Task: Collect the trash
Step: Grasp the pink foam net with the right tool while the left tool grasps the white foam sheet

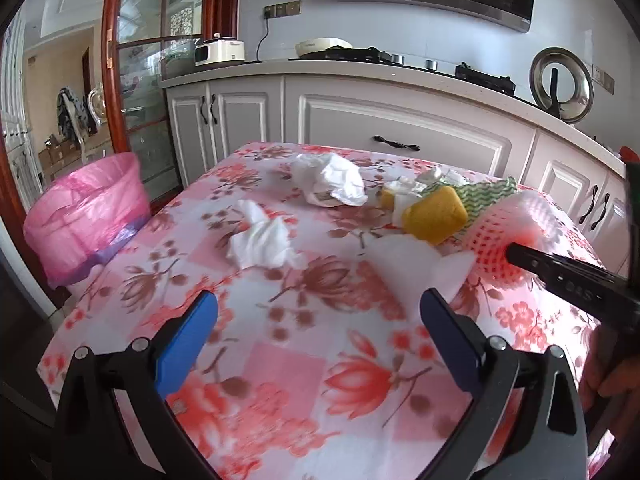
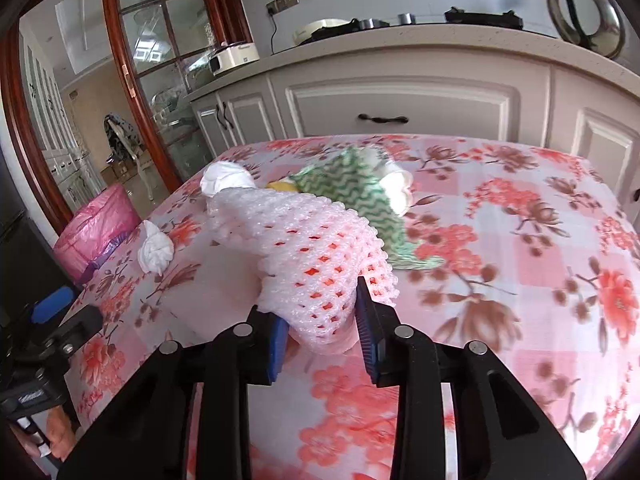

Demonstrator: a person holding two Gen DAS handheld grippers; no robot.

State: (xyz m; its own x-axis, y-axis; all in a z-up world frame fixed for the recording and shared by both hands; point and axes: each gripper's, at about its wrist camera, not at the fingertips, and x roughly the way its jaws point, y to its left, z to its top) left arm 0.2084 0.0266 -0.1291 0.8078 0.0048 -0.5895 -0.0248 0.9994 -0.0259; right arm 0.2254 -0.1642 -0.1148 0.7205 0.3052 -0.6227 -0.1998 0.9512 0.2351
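My right gripper [image 2: 322,322] is shut on the near end of a pink foam fruit net [image 2: 304,244] that lies on the floral tablecloth [image 2: 500,240]. In the left wrist view the net [image 1: 512,228] is at the right, with the right gripper's black finger on it. My left gripper [image 1: 320,320] is open and empty above the cloth. Ahead of it lie a crumpled white tissue [image 1: 264,240], a bigger crumpled paper [image 1: 332,180], a flat white sheet [image 1: 412,256], a yellow sponge [image 1: 436,214] and a green zigzag cloth [image 2: 356,192]. A bin with a pink bag [image 1: 88,216] stands left of the table.
Grey kitchen cabinets [image 1: 360,128] with a counter run behind the table. A rice cooker [image 1: 220,52], a stove and a pan lid [image 1: 562,84] sit on the counter. A wood-framed glass door [image 1: 140,60] is at the left, behind the bin.
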